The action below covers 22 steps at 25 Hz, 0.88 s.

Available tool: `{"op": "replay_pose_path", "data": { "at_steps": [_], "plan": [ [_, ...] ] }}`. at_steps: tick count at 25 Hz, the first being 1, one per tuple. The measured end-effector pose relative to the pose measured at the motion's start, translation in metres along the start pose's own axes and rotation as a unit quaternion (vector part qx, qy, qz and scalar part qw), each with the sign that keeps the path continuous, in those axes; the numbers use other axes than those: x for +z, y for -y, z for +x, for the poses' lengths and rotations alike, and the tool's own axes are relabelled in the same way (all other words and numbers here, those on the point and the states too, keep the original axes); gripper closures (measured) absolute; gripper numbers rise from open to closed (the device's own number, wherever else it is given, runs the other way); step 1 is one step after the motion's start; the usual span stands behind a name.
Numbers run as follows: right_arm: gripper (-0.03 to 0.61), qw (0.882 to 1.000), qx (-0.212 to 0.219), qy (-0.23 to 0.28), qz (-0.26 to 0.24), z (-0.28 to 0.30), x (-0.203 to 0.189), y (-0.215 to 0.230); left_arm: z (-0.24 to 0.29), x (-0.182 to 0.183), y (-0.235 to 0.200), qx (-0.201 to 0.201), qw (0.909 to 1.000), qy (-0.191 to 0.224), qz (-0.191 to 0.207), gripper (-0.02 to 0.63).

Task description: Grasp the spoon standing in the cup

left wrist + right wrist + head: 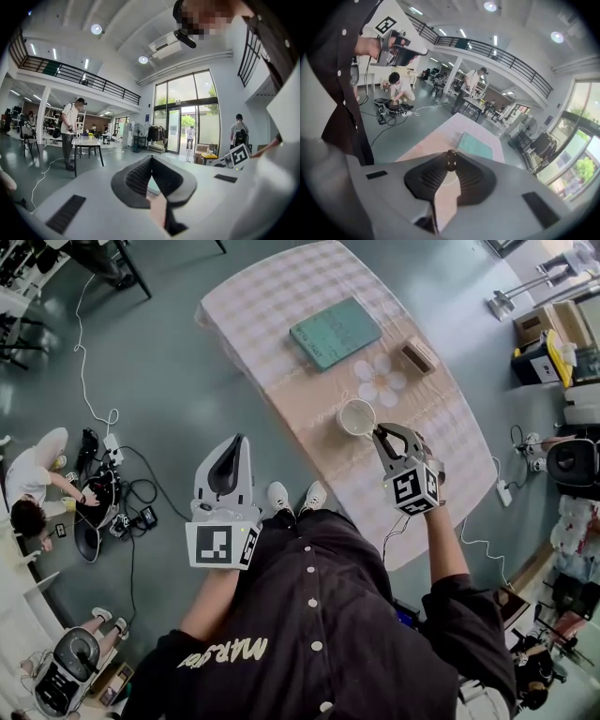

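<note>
the right tongs (382, 435) hang just beside the white cup (356, 416) on the checked worktop (281, 306). in the right gripper view their tips are nearly together, pinching the dark end of the spoon (450, 162), with the cup's pale rim below between the jaws. whether the spoon's bowl sits in the cup cannot be told. the left tongs (232, 451) are pressed together on nothing, over the floor beside the worktop. a green book (335, 332) lies beyond the cup.
</note>
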State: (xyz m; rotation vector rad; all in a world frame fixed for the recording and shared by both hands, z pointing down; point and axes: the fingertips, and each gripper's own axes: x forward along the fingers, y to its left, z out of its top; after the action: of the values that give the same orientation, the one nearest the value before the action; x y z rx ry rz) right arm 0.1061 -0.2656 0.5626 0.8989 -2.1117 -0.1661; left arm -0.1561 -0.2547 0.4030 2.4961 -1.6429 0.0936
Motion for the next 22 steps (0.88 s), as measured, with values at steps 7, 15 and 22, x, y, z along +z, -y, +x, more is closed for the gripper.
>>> {"op": "replay_pose_path", "data": {
  "at_steps": [7, 15, 22],
  "plan": [
    [0.526, 0.992, -0.053, 0.079, 0.081, -0.029, 0.048, 0.025, 0.000, 0.009, 0.000, -0.005, 0.9999, 0.013, 0.005, 0.604],
    [0.526, 0.953, -0.117, 0.212, 0.184, -0.083, 0.121, 0.070, 0.006, 0.027, -0.002, -0.008, 0.9992, 0.035, 0.019, 0.604],
    [0.526, 0.917, -0.175, 0.292, 0.210, -0.129, 0.159, 0.096, 0.013, 0.050, -0.005, -0.005, 0.9979, 0.058, 0.029, 0.604]
  ]
}}
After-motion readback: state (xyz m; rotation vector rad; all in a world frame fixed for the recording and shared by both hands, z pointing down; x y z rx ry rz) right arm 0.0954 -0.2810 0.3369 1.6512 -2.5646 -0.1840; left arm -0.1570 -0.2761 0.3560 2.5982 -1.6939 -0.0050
